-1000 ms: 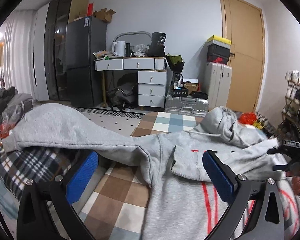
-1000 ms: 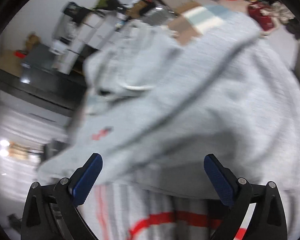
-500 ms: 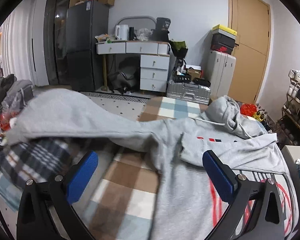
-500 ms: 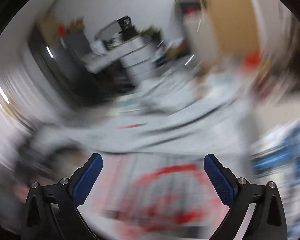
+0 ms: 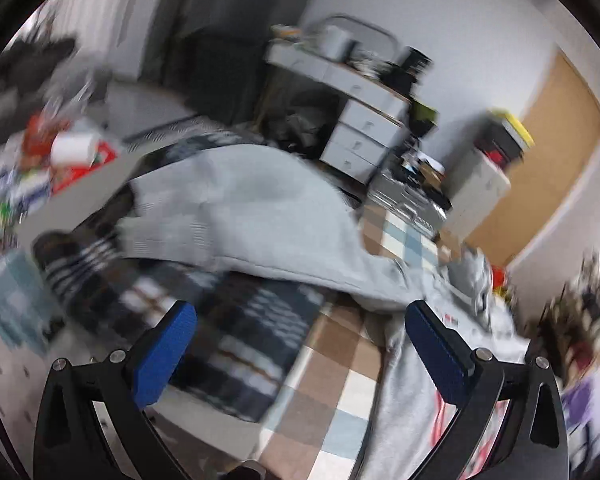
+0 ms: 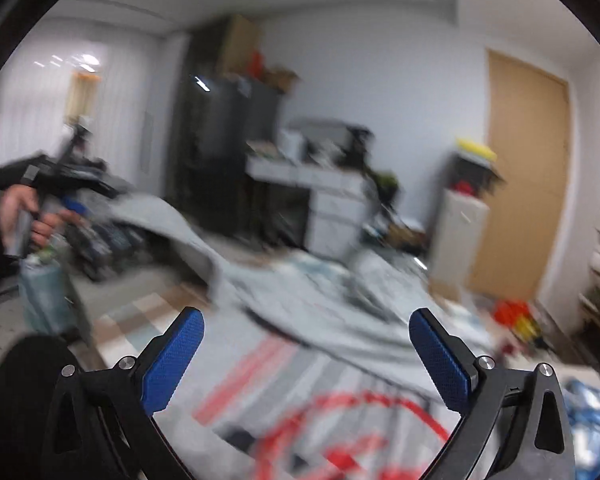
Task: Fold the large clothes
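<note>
My left gripper (image 5: 300, 350): blue-padded jaws spread wide, nothing between them. My right gripper (image 6: 306, 354): same, wide apart, empty. Large grey hooded sweatshirt (image 5: 260, 216) spread on checked brown-white-blue cover (image 5: 332, 384); one sleeve draped over dark plaid blanket (image 5: 244, 336), body with red print under right gripper. In right view, my left hand (image 6: 20, 212) grips tool handle at far left. Both views motion-blurred. Tan wooden door (image 6: 524, 184) behind.

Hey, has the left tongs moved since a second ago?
Yes. The left tongs swung left and rolled: the wooden door, then upright at right, now leans, and the grey hoodie's sleeve lies ahead.
</note>
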`<state>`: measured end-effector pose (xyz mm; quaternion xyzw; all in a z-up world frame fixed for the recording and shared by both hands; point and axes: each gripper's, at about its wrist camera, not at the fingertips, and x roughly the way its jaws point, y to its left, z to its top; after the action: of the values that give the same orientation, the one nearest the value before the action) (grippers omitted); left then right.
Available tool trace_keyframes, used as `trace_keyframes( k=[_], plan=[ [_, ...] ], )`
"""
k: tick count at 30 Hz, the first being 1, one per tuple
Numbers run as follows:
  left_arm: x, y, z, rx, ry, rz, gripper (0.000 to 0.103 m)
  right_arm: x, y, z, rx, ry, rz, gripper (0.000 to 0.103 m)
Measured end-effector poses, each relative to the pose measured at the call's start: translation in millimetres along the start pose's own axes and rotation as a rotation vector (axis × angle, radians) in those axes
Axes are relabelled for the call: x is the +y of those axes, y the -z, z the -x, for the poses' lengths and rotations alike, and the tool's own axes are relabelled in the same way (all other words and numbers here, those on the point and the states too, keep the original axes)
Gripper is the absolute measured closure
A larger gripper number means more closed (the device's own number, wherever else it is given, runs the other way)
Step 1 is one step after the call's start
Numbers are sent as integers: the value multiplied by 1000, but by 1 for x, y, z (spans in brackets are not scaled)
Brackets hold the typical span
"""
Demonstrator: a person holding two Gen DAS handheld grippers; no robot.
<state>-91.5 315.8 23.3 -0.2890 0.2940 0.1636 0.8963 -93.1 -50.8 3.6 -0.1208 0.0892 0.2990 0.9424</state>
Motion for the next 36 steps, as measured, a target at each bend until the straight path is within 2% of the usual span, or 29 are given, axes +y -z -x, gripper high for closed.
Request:
trace_keyframes(
  k=[3,5,8,13,14,15,17,20,21,22,23,24,25,27,28,31,32,34,36],
  plan=[
    [33,-14,-9,57,63,115,1,27,-14,-11,-132,-68,-54,0],
    [45,-21,-21,116,143,159,1,30,-17,-24,-173,-101,-130,0],
    [54,-30,-43,220,246,219,1,26,-7,-45,-148,-150,-212,0],
    [59,-32,-81,287,245,308,1,14,14,-53,-71,-183,-258,0],
    [57,-32,-88,295,265,321,1,10,14,-52,-59,-195,-278,0],
    [56,-32,-90,293,278,319,1,6,14,-39,-56,-198,-292,0],
    [61,-37,-89,245,298,356,1,1,16,-39,-51,-207,-318,0],
    [70,-35,-85,134,337,458,1,-4,16,-31,-52,-219,-334,0],
    [71,-35,-82,101,334,469,6,-4,17,-30,-52,-221,-334,0],
    [71,-37,-82,82,321,462,27,-4,17,-30,-52,-224,-334,0],
    [67,-37,-83,75,303,439,42,-4,17,-29,-55,-225,-334,0],
    [66,-37,-86,82,291,422,63,-4,18,-28,-56,-229,-337,0],
    [64,-37,-88,89,274,414,79,-4,18,-27,-56,-234,-339,0],
    [66,-35,-89,80,260,423,85,-4,18,-25,-55,-242,-339,0],
    [71,-37,-90,75,245,424,94,-3,18,-24,-56,-244,-338,0],
    [78,-33,-91,81,208,436,94,-4,18,-22,-56,-248,-341,0],
    [92,-33,-93,88,212,455,94,-5,17,-21,-58,-249,-345,0],
    [99,-33,-96,91,246,505,82,-6,17,-19,-61,-253,-356,0],
    [103,-35,-100,98,266,529,79,-8,16,-18,-63,-252,-367,0]
  ],
)
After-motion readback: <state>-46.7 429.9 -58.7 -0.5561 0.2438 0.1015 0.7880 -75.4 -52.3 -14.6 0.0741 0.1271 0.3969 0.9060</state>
